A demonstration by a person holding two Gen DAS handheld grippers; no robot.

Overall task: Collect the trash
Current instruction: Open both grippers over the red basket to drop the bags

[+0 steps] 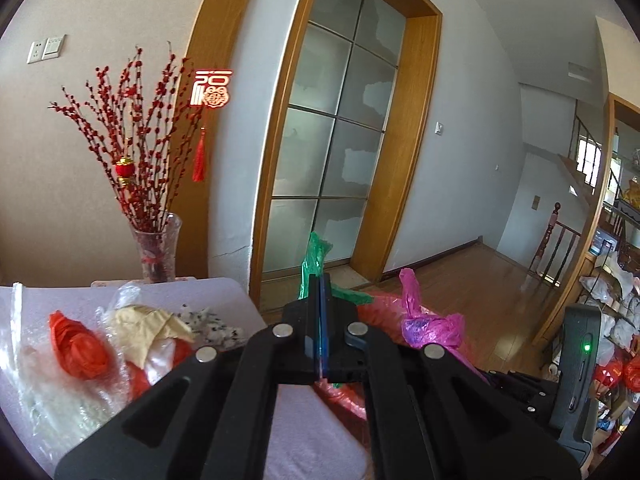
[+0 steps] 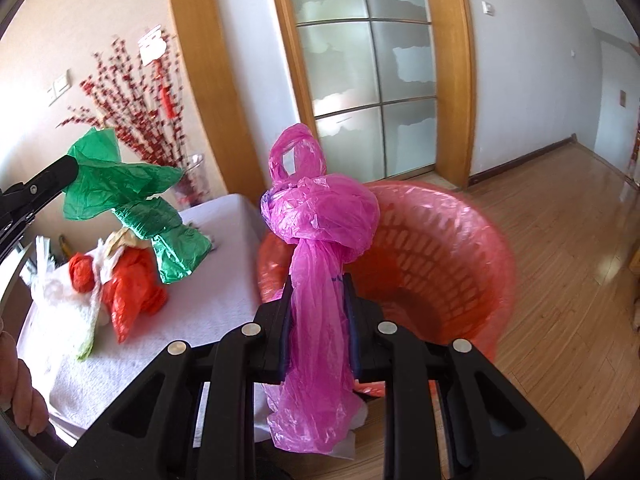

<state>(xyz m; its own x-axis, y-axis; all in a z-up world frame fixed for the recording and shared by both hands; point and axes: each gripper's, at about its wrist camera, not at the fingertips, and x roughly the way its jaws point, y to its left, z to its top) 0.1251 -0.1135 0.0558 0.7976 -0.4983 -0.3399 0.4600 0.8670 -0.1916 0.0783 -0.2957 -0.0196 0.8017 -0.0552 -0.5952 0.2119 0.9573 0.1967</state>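
Where table [image 2: 192, 312] meets basket [image 2: 460, 240], a vase [image 1: 158, 248] stands behind

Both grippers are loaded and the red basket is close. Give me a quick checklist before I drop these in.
1. Left gripper clamped on crumpled green plastic bag: ok.
2. Right gripper clamped on knotted pink plastic bag: ok.
3. Red slatted plastic basket open on top: ok.
4. Pink bag above the basket opening: cannot tell.
5. Green bag over the basket: not ok, it hangs above the white-covered table.
6. Table cleared: not ok, red and white plastic scraps remain.
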